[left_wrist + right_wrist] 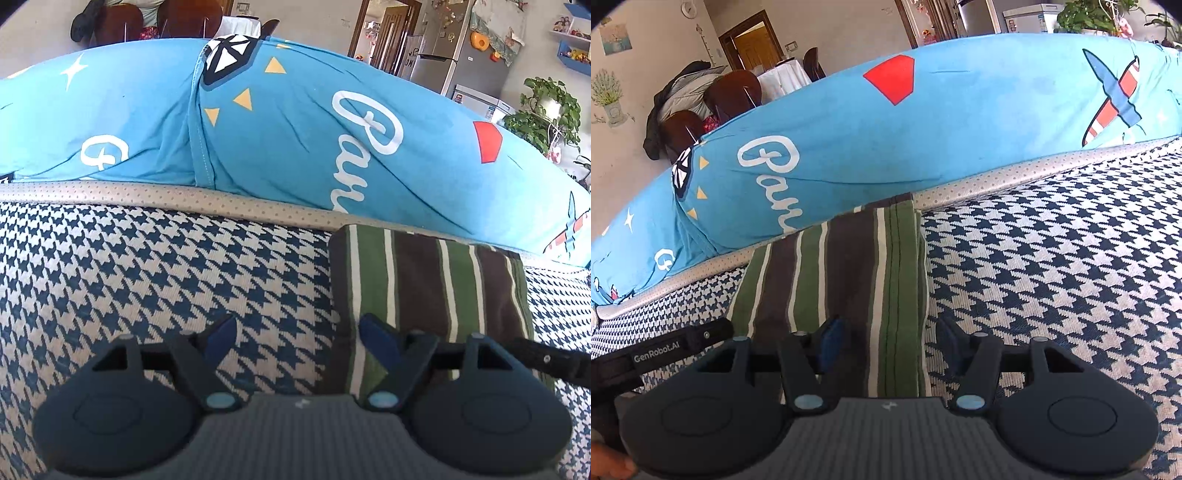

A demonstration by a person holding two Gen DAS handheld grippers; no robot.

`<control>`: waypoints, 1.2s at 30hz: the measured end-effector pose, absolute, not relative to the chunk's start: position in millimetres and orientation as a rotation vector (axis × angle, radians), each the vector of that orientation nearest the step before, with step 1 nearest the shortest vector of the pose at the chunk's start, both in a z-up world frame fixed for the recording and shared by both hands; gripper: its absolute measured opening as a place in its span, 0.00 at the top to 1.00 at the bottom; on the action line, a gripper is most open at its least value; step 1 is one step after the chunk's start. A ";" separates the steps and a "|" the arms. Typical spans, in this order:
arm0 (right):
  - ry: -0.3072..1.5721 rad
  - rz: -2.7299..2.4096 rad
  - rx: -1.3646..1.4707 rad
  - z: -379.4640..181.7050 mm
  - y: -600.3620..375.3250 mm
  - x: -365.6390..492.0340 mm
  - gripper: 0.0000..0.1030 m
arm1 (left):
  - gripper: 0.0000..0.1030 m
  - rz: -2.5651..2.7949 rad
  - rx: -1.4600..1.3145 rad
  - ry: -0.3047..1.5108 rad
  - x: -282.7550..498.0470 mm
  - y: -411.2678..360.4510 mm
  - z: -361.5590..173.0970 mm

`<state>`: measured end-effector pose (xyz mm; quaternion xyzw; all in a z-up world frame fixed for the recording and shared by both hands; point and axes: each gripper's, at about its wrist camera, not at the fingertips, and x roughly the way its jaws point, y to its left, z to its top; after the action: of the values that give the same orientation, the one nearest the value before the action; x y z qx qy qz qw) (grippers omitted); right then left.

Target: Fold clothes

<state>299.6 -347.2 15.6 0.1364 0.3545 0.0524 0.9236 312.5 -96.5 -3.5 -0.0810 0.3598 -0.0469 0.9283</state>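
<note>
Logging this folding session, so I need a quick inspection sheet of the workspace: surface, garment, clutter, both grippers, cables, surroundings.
Surface: houndstooth cover, blue and white, with a dotted beige trim along its far edge.
Job's things: striped garment, green, brown and white, folded into a narrow block lying flat.
Clutter: blue printed cushion behind the garment.
Grippers: left gripper open, over the garment's left edge; right gripper open, over its right edge.
Cables: nothing seen.
Surroundings: fridge, potted plant, wooden chairs, doorway.
</note>
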 end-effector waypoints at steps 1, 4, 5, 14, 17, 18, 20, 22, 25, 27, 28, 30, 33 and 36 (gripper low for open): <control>0.723 0.105 0.282 18.7 -347.9 297.3 0.43 | 0.25 -0.096 -0.153 0.736 309.2 -97.2 -2.1; 0.718 0.098 0.285 24.1 -350.1 290.8 0.34 | 0.23 -0.103 -0.133 0.747 300.6 -98.7 -2.1; 0.722 0.093 0.283 24.1 -350.5 289.3 0.33 | 0.23 -0.106 -0.127 0.753 298.3 -99.4 -3.1; 0.774 -0.001 0.245 4.5 -359.9 290.1 0.33 | 0.20 -0.087 -0.073 0.795 283.5 -101.5 -16.2; 0.783 -0.022 0.229 1.5 -358.4 292.2 0.33 | 0.15 -0.077 -0.036 0.788 283.5 -105.2 -20.7; 0.785 -0.026 0.229 2.5 -357.5 291.8 0.33 | 0.14 -0.076 -0.039 0.788 283.0 -104.9 -19.5; 0.788 -0.032 0.227 4.6 -355.6 291.1 0.33 | 0.14 -0.075 -0.048 0.788 281.7 -104.0 -16.6; 0.792 -0.038 0.226 6.6 -353.7 290.3 0.32 | 0.14 -0.074 -0.057 0.788 280.5 -103.1 -13.7; 0.797 -0.048 0.224 9.7 -350.9 289.1 0.30 | 0.10 -0.071 -0.066 0.787 277.1 -102.3 -8.4; 0.805 -0.043 0.236 14.9 -349.0 284.5 0.29 | 0.06 -0.078 -0.065 0.784 272.4 -103.0 -4.2; 0.809 -0.039 0.245 17.8 -348.1 281.4 0.28 | 0.05 -0.086 -0.064 0.783 269.4 -103.5 -2.2; 0.833 -0.033 0.259 23.7 -345.7 274.5 0.18 | 0.03 -0.098 -0.058 0.791 263.1 -105.6 0.7; 0.845 -0.016 0.269 32.6 -341.7 260.8 0.17 | 0.00 -0.116 -0.048 0.805 253.1 -108.4 4.7; 0.814 -0.021 0.250 40.5 -337.8 243.7 0.15 | 0.00 -0.127 -0.039 0.817 241.7 -108.9 8.2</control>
<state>243.7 -337.8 40.5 0.1213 0.3947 -0.0102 0.9107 241.7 -108.9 8.2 -0.0188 0.3967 -0.0615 0.9157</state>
